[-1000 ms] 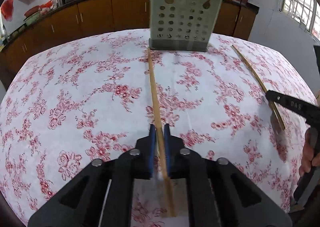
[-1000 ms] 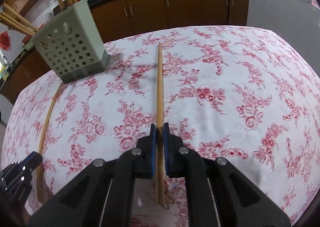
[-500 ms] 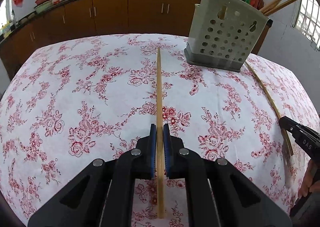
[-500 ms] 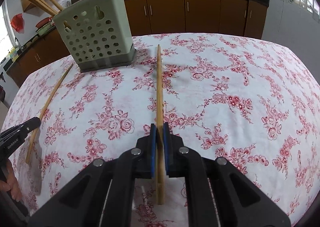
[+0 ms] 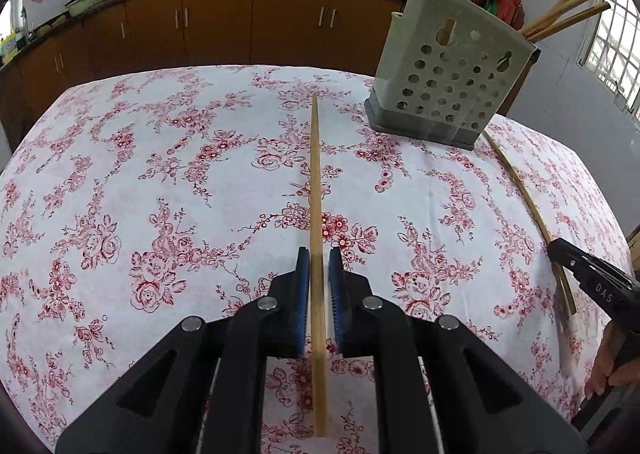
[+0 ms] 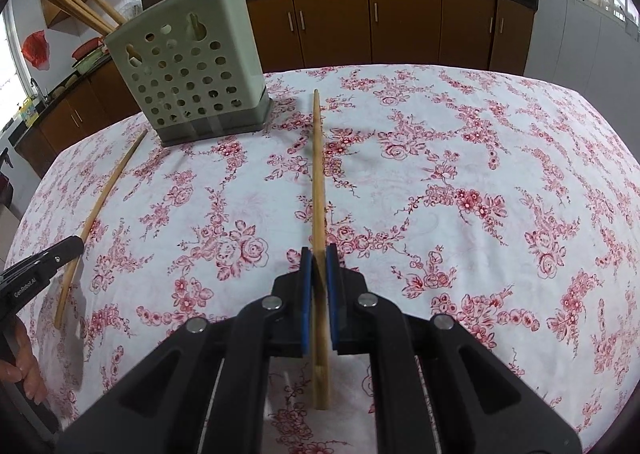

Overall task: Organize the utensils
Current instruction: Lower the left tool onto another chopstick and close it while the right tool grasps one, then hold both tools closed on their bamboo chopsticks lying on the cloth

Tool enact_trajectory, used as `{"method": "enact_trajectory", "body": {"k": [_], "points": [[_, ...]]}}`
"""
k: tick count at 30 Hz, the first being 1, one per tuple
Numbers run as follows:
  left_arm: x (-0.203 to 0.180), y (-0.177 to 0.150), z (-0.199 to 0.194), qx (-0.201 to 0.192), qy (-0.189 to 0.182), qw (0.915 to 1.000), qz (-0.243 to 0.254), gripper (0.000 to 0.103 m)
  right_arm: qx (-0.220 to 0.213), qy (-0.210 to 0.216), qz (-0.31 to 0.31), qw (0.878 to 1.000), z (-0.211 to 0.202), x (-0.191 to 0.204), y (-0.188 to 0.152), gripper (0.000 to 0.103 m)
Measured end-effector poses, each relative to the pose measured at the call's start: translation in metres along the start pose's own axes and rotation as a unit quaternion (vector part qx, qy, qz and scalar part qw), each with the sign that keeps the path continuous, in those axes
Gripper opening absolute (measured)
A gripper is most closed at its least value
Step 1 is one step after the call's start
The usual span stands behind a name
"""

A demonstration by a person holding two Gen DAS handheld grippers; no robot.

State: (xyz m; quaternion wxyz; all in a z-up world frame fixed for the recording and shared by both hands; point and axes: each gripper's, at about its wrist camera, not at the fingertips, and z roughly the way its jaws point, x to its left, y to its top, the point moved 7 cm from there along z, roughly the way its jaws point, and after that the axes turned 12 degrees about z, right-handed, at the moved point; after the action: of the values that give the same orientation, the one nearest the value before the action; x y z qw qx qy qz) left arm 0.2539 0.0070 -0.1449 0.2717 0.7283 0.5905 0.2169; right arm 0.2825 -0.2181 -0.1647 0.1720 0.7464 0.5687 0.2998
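Note:
A pale perforated utensil holder (image 5: 448,85) (image 6: 188,81) with several chopsticks in it stands on the floral tablecloth (image 5: 160,193). In the left wrist view, a wooden chopstick (image 5: 316,181) runs between the blue pads of my left gripper (image 5: 319,254). Its jaws are opening, and a thin gap shows on each side of the stick. My right gripper (image 6: 319,254) is shut on a second chopstick (image 6: 318,173), whose far tip points beside the holder. Each view also catches the other gripper (image 5: 554,248) (image 6: 78,244) at its chopstick (image 5: 524,193) (image 6: 104,201).
Brown kitchen cabinets (image 5: 216,25) with a dark counter, woks and jars run behind the table. A window (image 5: 616,37) is at the right. A person's fingers (image 6: 24,370) show at the left edge of the right wrist view.
The left wrist view has swung, so the holder went from straight ahead to the right. The left pads, tight on the chopstick before, now stand slightly apart. The right grip is unchanged.

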Motion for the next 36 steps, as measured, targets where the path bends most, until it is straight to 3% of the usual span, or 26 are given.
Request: {"method": "enact_trajectory", "body": {"k": [5, 22, 36], "points": [[-0.0087, -0.0007, -0.0003, 0.009, 0.016, 0.9985, 0.053, 0.011, 0.001, 0.003, 0.003, 1.000, -0.0003, -0.0001, 0.0000, 0.009], [-0.0066, -0.0011, 0.0006, 0.008, 0.009, 0.9988, 0.047, 0.011, 0.001, 0.002, 0.002, 1.000, -0.0010, -0.0002, -0.0001, 0.009], [-0.0100, -0.0052, -0.0040, 0.011, 0.024, 0.9983, 0.053, 0.011, 0.002, 0.002, 0.002, 1.000, -0.0044, -0.0004, -0.0036, 0.009]]}}
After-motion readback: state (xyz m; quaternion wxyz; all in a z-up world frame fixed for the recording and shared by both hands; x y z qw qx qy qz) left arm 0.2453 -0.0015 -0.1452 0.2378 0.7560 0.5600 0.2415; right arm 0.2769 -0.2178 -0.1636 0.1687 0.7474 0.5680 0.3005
